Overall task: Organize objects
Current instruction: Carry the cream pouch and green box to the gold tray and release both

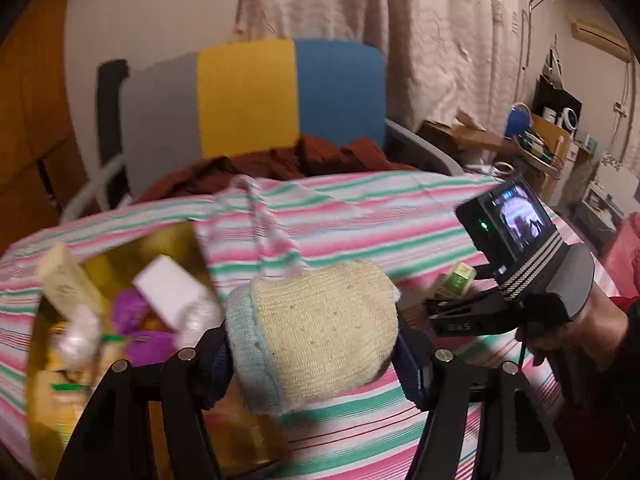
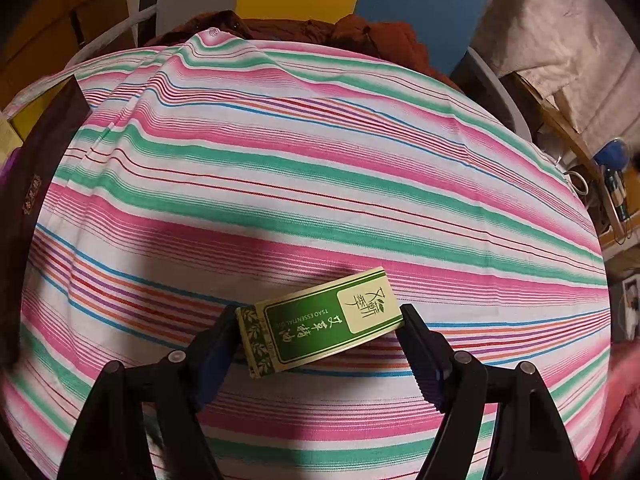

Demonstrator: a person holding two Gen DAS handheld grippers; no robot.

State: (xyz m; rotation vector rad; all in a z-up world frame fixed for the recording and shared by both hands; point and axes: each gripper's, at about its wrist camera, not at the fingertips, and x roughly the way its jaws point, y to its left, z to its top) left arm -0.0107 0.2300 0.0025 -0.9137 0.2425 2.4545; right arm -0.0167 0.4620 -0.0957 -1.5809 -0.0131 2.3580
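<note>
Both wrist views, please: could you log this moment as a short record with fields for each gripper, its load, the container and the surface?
left gripper: shut on rolled knit glove, held above the cloth
right gripper: shut on green box, gripped at its two ends
container: gold-lined box, open, holding small packets, left of the glove
surface: striped cloth, pink, green and white

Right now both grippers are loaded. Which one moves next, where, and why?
Probably the left gripper: carry the rolled knit cloth leftward over the gold box and release. The box sits just to its left, open and already holding items, while the right gripper holds the green carton farther away over the striped cloth.
</note>
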